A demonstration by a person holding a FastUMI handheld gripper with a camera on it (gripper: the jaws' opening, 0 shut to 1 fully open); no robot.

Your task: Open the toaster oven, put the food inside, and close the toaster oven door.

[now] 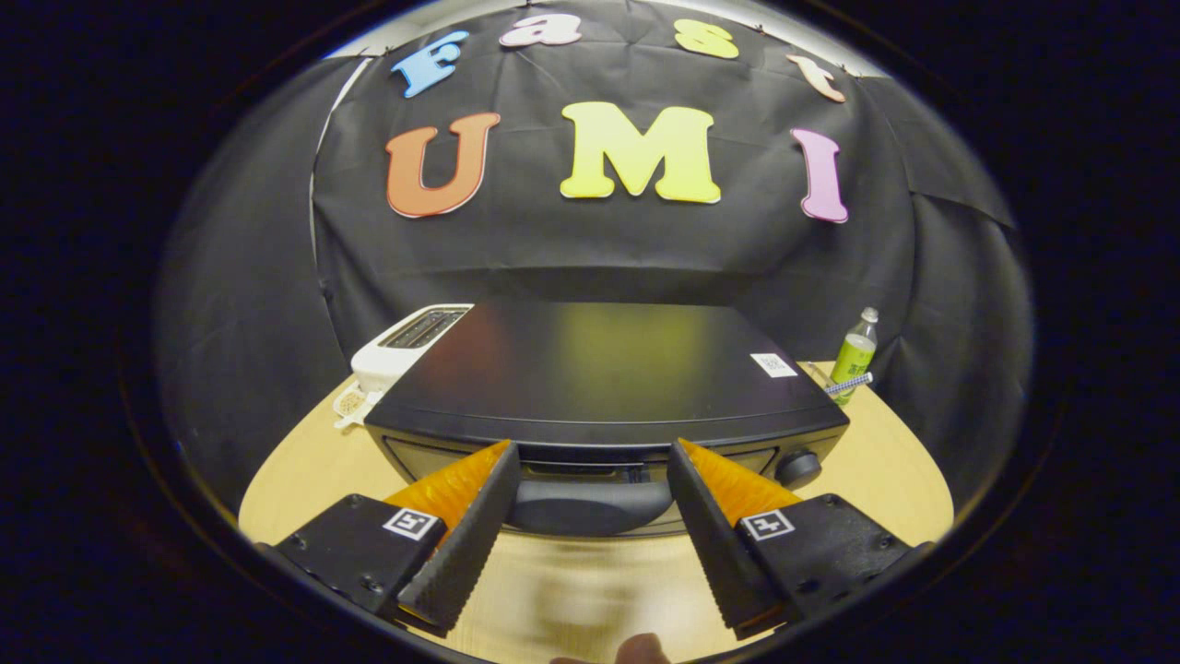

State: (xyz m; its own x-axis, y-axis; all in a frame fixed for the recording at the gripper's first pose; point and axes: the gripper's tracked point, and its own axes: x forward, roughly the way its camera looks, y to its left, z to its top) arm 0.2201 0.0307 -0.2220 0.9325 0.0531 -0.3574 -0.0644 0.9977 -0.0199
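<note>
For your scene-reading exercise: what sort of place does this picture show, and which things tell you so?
Probably a staged kitchen booth, not a real kitchen: a black toaster oven and white slot toaster stand on a wooden table backed by black cloth. The open gripper brackets the oven's door handle.

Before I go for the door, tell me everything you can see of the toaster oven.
The toaster oven is a wide black box with a smooth, glossy top bearing a small white sticker. It sits on the wooden table, door shut. Its dark bar handle lies between the open gripper fingers, untouched. A round knob is on its front.
</note>
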